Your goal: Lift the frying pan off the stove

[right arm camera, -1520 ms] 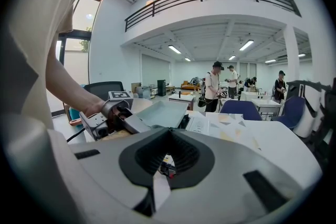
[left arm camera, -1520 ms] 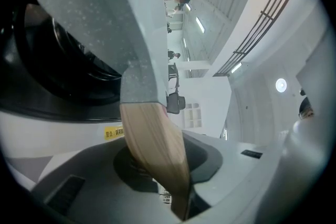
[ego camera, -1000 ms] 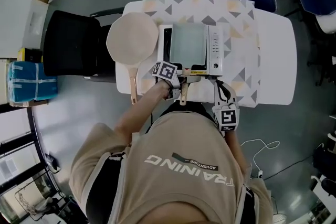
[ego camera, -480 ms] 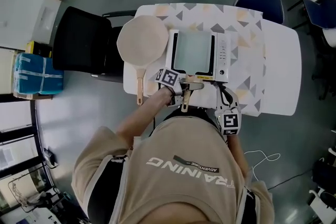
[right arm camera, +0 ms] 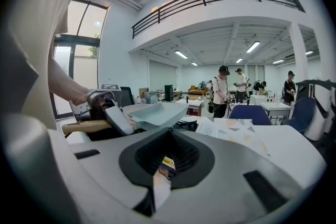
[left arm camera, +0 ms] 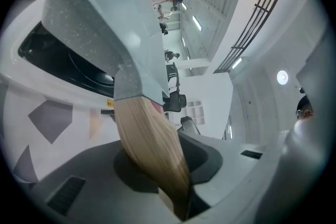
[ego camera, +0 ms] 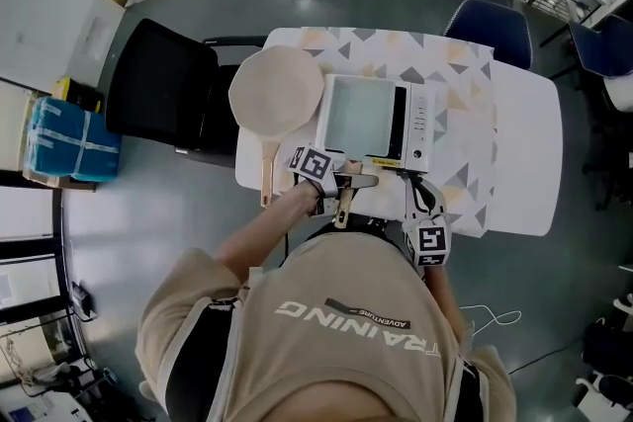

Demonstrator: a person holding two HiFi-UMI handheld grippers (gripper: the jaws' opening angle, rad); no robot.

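A square grey frying pan [ego camera: 358, 112] lies over the white stove [ego camera: 420, 126] in the middle of the table. My left gripper [ego camera: 345, 181] is shut on its wooden handle [ego camera: 343, 203] at the table's front edge. In the left gripper view the handle [left arm camera: 149, 149] runs between the jaws up to the pan [left arm camera: 100, 13], whose underside shows above the black stove top [left arm camera: 58, 60]. In the right gripper view the pan [right arm camera: 157, 113] looks slightly raised. My right gripper [ego camera: 410, 181] sits by the stove's front right corner, shut with nothing in it.
A round beige pan [ego camera: 277, 94] with a wooden handle lies left of the stove. A black chair [ego camera: 158, 84] stands at the table's left and a blue chair [ego camera: 490, 20] behind it. Several people stand far off in the hall [right arm camera: 226, 89].
The head view has shifted a little. My left gripper stays closed on the handle and the right gripper stays by the stove's corner.
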